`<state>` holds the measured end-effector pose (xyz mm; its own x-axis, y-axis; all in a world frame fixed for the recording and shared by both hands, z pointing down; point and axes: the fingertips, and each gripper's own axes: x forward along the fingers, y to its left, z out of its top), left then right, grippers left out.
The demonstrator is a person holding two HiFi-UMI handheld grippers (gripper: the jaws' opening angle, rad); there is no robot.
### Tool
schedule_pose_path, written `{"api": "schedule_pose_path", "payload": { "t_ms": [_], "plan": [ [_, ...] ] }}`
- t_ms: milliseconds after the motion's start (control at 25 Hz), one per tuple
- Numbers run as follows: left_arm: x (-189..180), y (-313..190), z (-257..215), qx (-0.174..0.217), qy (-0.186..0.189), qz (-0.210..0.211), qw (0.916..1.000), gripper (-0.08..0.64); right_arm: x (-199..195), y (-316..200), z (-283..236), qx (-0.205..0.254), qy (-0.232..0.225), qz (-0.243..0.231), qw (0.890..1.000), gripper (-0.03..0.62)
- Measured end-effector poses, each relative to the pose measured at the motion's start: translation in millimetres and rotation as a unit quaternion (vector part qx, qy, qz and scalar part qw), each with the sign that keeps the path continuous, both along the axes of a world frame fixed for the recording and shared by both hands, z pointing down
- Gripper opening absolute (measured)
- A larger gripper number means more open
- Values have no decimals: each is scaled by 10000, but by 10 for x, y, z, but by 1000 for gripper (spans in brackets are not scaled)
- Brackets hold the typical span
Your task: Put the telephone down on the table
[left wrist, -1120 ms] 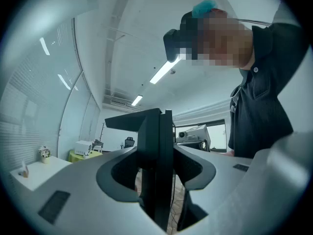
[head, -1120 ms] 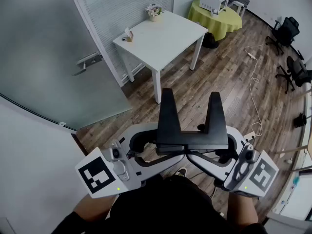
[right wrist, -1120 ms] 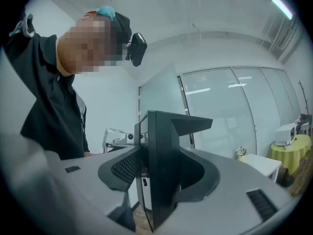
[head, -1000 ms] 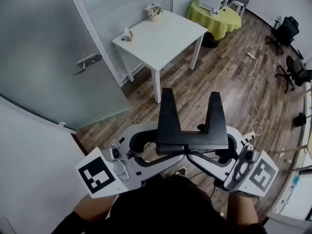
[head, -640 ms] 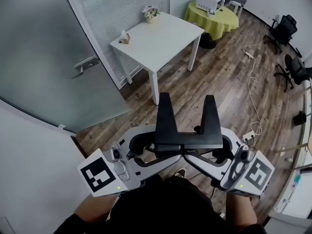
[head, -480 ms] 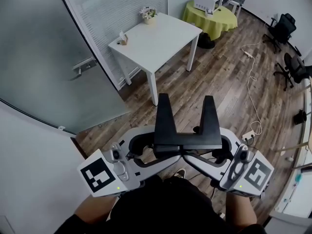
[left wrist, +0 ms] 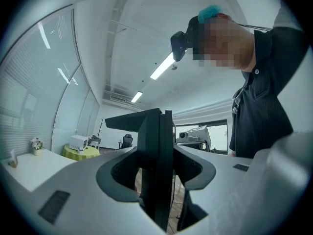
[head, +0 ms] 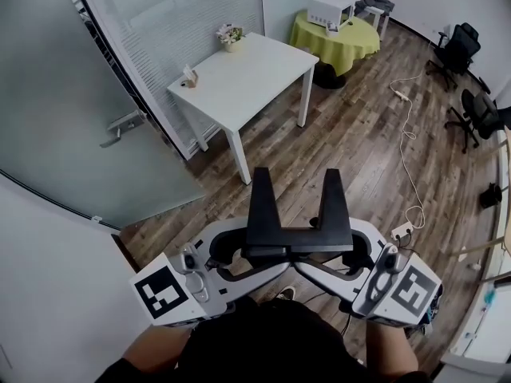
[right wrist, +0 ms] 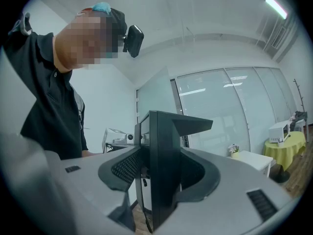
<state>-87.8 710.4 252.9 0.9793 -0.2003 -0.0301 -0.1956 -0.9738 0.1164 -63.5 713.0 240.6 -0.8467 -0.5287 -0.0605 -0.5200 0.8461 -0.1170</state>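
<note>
A black telephone (head: 294, 223) with two upright prongs hangs in the air between my two grippers, over the wooden floor. My left gripper (head: 257, 254) is shut on its left end and my right gripper (head: 334, 254) is shut on its right end. In the left gripper view the telephone (left wrist: 156, 160) stands edge-on between the grey fingers (left wrist: 73, 190), and the right gripper view shows the telephone (right wrist: 161, 160) the same way. The white square table (head: 247, 78) stands ahead, beyond the telephone, beside a glass wall.
A small flower pot (head: 230, 34) and a small holder (head: 189, 76) sit on the white table. A round yellow-clothed table (head: 335, 34) carries a white appliance. Office chairs (head: 451, 54) stand at the right, and a white cable (head: 407, 134) runs across the floor. A glass door (head: 80, 134) fills the left.
The white table and the room have slid to the left in the head view. Both grippers, still holding the telephone the same way, sit slightly lower in the picture.
</note>
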Motion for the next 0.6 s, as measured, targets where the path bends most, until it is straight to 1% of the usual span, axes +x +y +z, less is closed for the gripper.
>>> {"api": "schedule_pose_path", "payload": {
  "t_ms": [160,320,440,600],
  "plan": [
    [172,-38,60,-27,-46,-59,10000,207,187,-42,66,-49,3,-42,10000,229],
    [225,-184,50,-30,-87,-66,9999,207,232,-187,51,-85,-78,-83,9999,229],
    [209,-396,81,-54,-68,-78,9999,207,211,-398,60,-106,-150,-104,9998,229],
    [161,-766,151,-88,-58,-27,9999,207,161,-770,133,-172,-63,-57,9998,229]
  ]
}}
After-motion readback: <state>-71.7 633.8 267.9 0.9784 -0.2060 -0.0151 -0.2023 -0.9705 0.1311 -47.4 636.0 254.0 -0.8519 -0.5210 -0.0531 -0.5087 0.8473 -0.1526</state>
